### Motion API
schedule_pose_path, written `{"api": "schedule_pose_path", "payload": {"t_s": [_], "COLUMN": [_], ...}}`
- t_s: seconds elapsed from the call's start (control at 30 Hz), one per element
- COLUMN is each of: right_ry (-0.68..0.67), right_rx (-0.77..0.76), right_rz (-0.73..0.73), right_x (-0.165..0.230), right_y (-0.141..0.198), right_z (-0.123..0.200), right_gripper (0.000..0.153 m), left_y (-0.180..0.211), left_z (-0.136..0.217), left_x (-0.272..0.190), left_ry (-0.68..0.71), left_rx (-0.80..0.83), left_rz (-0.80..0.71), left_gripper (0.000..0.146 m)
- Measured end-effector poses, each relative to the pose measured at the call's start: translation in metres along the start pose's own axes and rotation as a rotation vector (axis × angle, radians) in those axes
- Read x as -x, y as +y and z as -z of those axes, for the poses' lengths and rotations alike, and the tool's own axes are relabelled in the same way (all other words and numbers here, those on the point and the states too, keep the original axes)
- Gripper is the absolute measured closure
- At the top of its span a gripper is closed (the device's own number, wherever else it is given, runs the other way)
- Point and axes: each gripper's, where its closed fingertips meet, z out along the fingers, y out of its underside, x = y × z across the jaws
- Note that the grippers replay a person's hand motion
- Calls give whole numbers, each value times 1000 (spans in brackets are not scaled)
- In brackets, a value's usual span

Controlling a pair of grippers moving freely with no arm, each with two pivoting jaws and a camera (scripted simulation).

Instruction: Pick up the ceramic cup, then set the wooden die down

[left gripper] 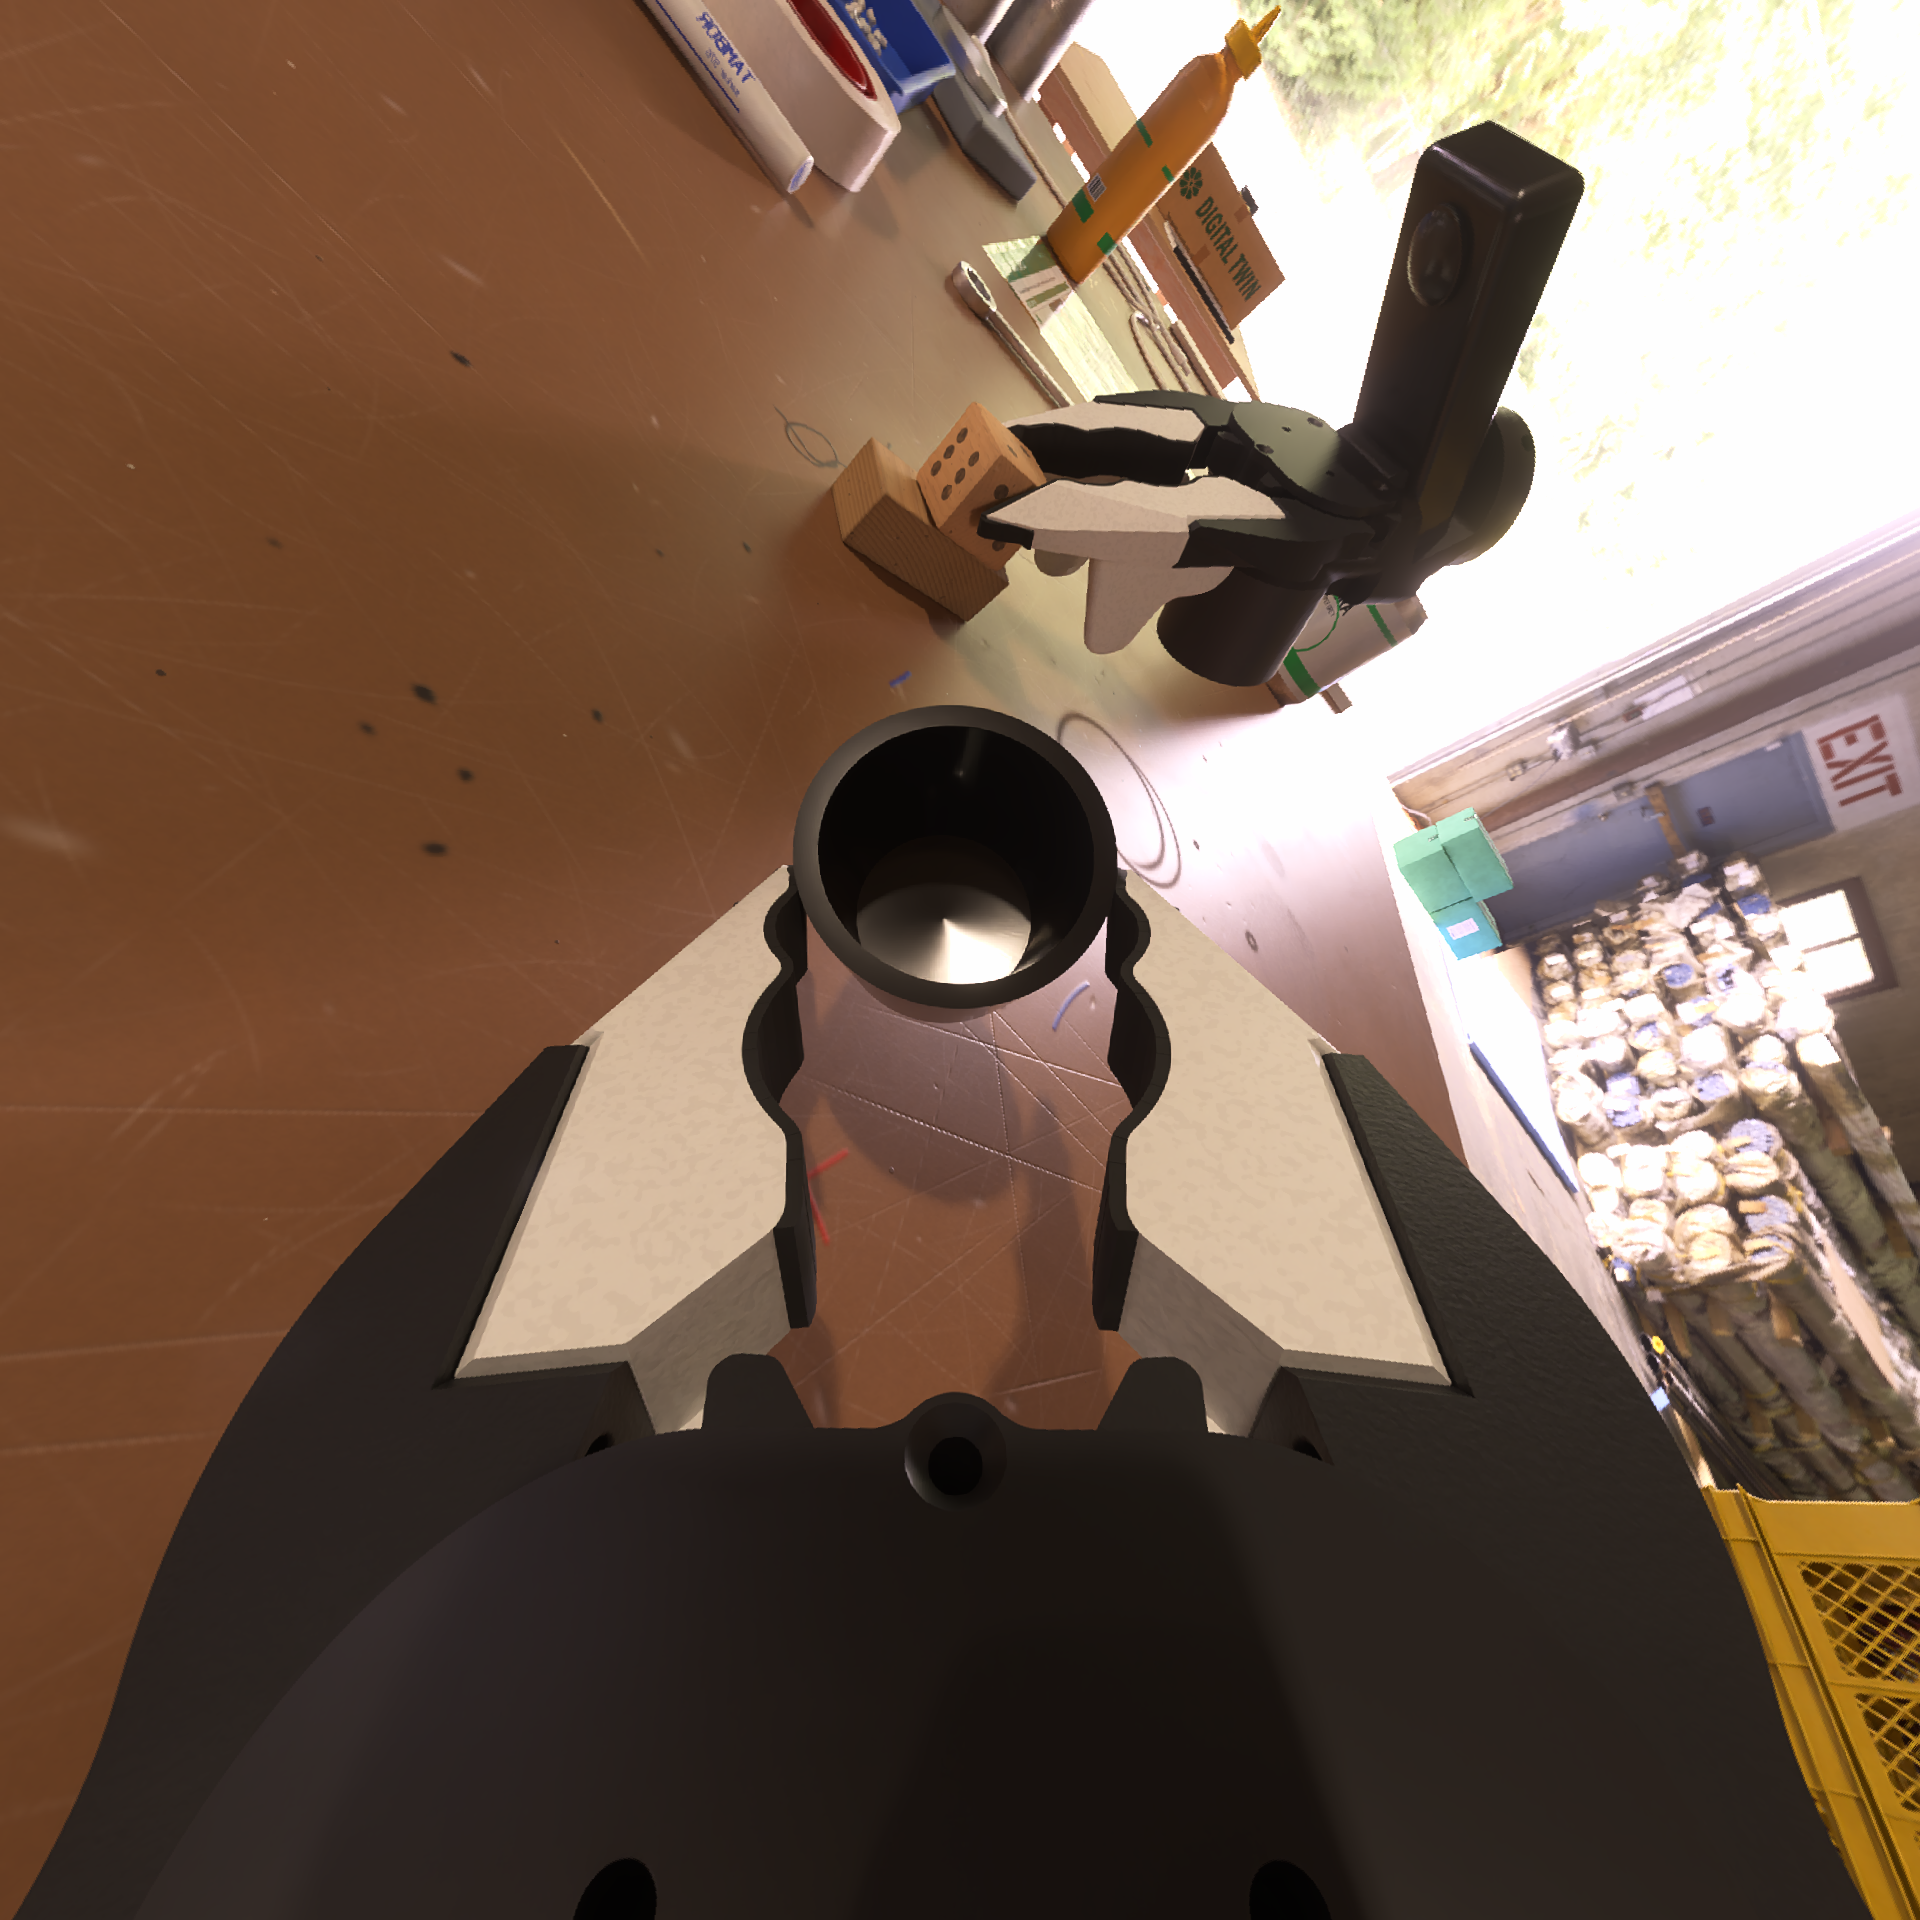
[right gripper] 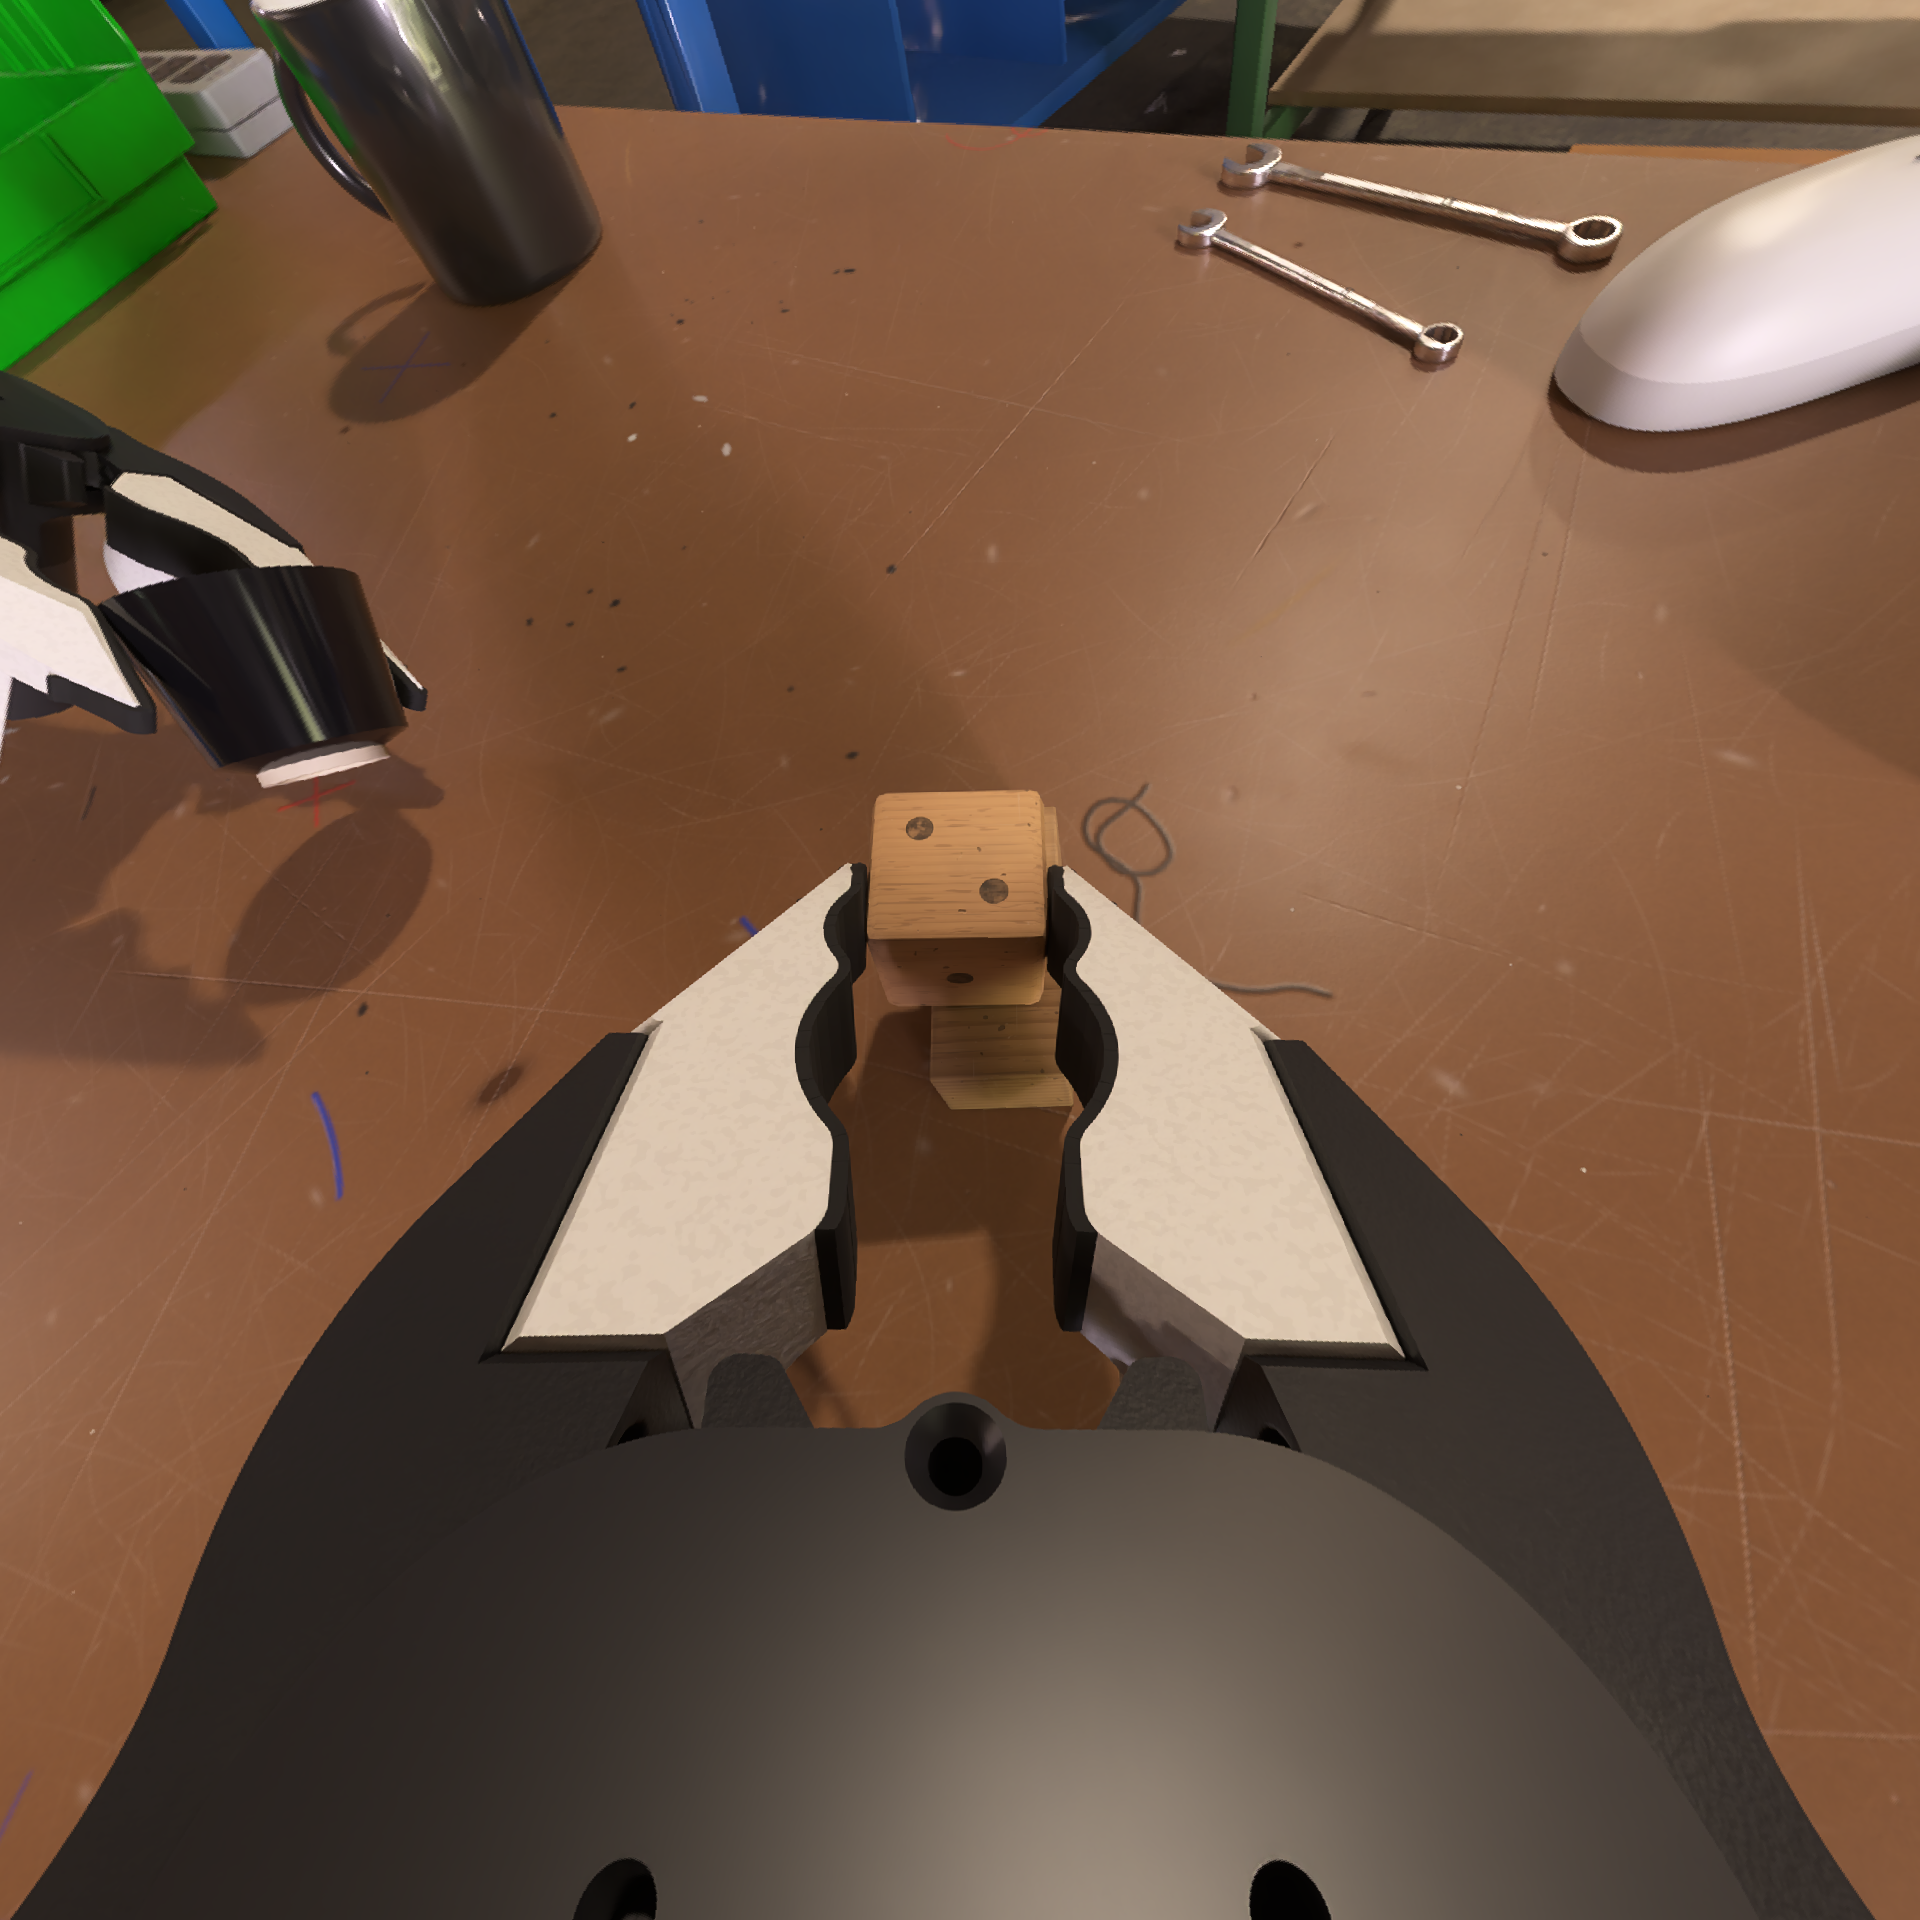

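My left gripper (left gripper: 956,883) is shut on a black ceramic cup (left gripper: 951,935), whose mouth faces the left wrist camera. In the right wrist view the cup (right gripper: 260,655) hangs tilted above the brown table (right gripper: 1351,727), with its shadow below it. My right gripper (right gripper: 956,878) is shut on a wooden die (right gripper: 956,862) with dark dots. The die is held just over a plain wooden block (right gripper: 1003,1060); I cannot tell whether they touch. In the left wrist view the die (left gripper: 966,457) and the block (left gripper: 904,530) show beyond the cup, with the right gripper (left gripper: 1003,478) on the die.
A metal jug (right gripper: 447,145) and a green bin (right gripper: 73,156) stand at the back left. Two wrenches (right gripper: 1320,281) and a white rounded object (right gripper: 1756,301) lie at the back right. An orange bottle (left gripper: 1153,156) and a yellow crate (left gripper: 1839,1683) show in the left wrist view.
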Motion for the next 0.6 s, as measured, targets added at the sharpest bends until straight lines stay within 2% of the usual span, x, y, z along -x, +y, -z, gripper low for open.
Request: {"api": "schedule_pose_path", "payload": {"t_s": [0.6], "right_ry": [-11], "right_rx": [0], "right_rz": [-28], "right_x": [-4], "right_y": [0], "right_z": [-2], "right_gripper": [117], "left_y": [0], "left_z": [-1], "left_x": [1], "left_ry": [-2], "left_rx": [4], "left_rz": [7], "left_gripper": [88]}}
